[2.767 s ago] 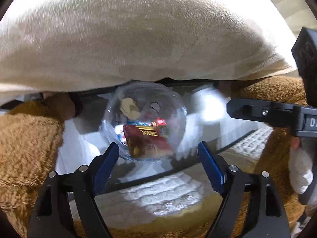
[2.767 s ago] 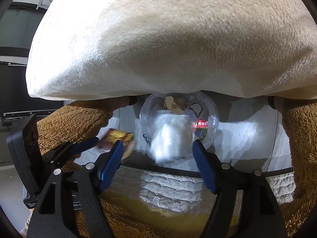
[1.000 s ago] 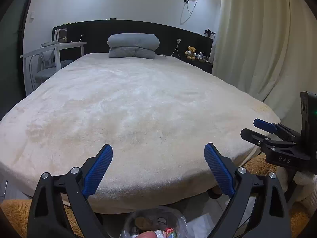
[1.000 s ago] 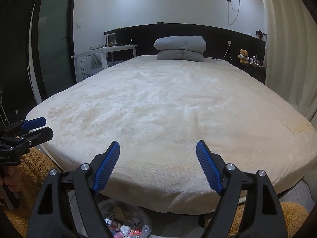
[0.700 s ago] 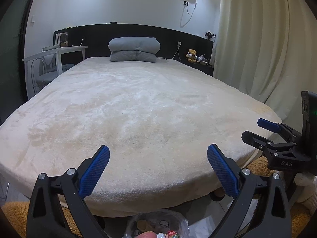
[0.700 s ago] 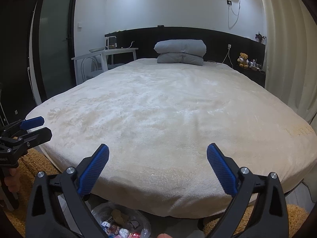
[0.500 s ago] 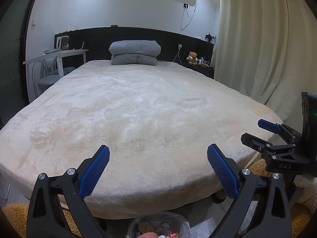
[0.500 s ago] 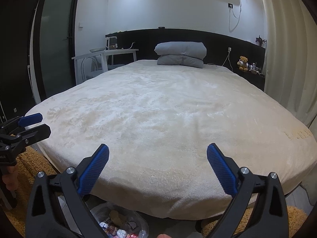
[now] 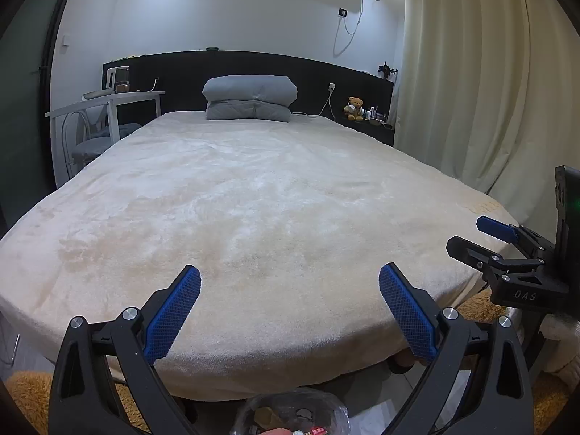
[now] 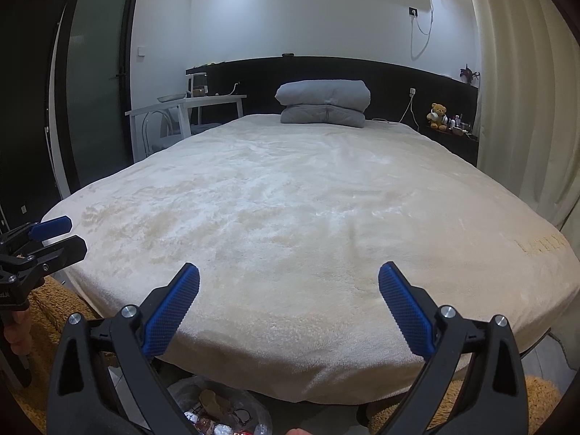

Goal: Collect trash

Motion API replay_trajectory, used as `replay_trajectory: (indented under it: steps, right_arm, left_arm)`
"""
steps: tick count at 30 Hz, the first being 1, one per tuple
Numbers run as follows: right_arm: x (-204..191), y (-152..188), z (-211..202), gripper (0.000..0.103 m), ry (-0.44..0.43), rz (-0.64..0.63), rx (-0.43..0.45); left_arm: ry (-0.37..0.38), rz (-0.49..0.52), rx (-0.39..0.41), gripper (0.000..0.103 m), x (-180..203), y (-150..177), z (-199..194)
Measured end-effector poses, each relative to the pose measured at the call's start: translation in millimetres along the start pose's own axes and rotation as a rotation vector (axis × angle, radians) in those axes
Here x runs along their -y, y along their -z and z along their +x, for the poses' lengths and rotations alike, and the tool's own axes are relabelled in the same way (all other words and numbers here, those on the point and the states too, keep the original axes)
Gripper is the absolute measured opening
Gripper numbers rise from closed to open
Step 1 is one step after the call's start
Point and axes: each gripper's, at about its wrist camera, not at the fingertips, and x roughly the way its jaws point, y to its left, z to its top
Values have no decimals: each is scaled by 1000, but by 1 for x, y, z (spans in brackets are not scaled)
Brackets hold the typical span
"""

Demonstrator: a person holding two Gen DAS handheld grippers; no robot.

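Both my tongs have come up from under the bed [image 9: 253,199] and now look across its top. My left gripper [image 9: 290,308] and right gripper [image 10: 289,306] are wide open and hold nothing. Down by the floor, the clear trash bag [image 10: 224,409] holds wrappers. I see no more trash, so I think I'm nearly done.

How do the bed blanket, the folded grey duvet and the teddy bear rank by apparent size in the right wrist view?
Largest to smallest, as they look:
1. Cream bed blanket, fills most of the view.
2. Folded grey duvet at the headboard.
3. Teddy bear, tiny on the bedside shelf.
Duvet and bear are similarly far, so that order holds.
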Motion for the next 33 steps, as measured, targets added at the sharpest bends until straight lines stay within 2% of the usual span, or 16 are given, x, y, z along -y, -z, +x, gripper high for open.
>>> replay_trajectory:
  steps: [33]
  right_arm:
    - [-2,1,1,98,3,-12,-11]
  left_arm:
    - [3,4,1,97,0,-1,0]
